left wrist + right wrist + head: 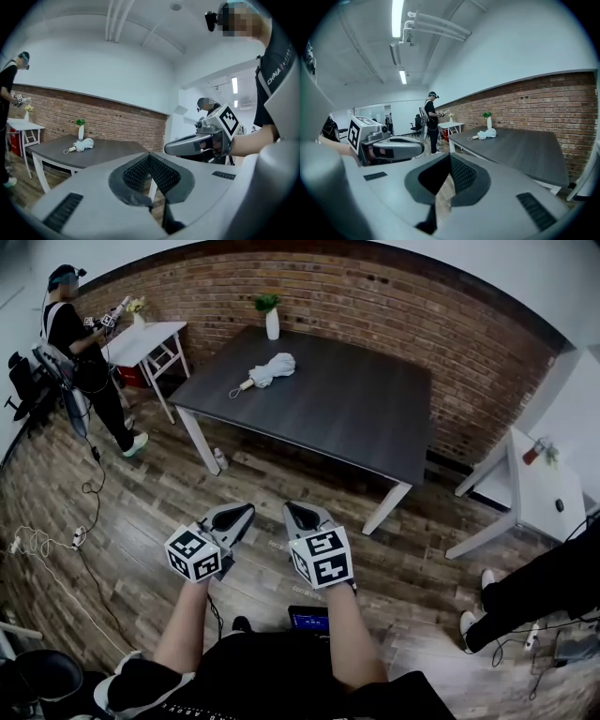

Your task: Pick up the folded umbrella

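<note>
The folded umbrella (267, 370), pale with a light handle and cord, lies on the far left part of the dark table (347, 409). It also shows small in the left gripper view, the umbrella (83, 145), and in the right gripper view, the umbrella (487, 134). My left gripper (246, 510) and right gripper (291, 508) hover side by side over the wooden floor, well short of the table's near edge. Both are shut with nothing in them: the left gripper's jaws (149, 157) meet at the tip, and so do the right gripper's (450, 158).
A white vase with a green plant (271, 320) stands behind the umbrella. A person (80, 352) stands by a white side table (155, 334) at the far left. Another white table (544, 493) and someone's legs (534, 592) are at the right. Cables (56, 540) trail on the floor at the left.
</note>
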`<state>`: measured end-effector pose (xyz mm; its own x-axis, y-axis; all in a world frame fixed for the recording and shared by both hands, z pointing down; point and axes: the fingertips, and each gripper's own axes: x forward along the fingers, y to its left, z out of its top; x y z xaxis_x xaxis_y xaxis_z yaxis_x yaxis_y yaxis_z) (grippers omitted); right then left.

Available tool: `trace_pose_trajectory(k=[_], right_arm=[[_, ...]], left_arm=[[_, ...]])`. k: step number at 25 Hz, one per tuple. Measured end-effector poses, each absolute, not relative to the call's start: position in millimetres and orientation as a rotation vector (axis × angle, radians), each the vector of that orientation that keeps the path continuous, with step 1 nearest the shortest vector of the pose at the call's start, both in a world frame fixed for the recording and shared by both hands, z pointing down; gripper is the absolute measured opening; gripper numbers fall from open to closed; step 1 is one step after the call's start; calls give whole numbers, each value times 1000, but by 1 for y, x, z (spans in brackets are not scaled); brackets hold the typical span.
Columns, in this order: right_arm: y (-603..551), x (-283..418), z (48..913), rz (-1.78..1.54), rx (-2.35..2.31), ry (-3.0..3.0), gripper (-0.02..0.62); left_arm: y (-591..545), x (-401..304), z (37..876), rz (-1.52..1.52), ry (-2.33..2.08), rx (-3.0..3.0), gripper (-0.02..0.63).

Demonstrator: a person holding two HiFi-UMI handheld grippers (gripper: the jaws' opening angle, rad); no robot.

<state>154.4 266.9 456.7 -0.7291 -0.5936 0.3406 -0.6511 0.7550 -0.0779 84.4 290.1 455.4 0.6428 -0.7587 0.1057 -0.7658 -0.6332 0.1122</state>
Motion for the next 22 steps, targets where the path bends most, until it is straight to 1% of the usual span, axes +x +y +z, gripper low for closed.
trace_pose_trajectory(k=[8, 16, 22], right_arm=[[253, 177, 472, 341, 948, -2664, 8], [238, 169, 485, 393, 941, -2654, 8], [210, 152, 486, 369, 971, -2620, 8]], left_arm=[[288, 88, 463, 88, -1358, 2651, 2], [275, 80, 471, 92, -1327, 2642, 2], [239, 55, 474, 38, -1324, 2636, 2]])
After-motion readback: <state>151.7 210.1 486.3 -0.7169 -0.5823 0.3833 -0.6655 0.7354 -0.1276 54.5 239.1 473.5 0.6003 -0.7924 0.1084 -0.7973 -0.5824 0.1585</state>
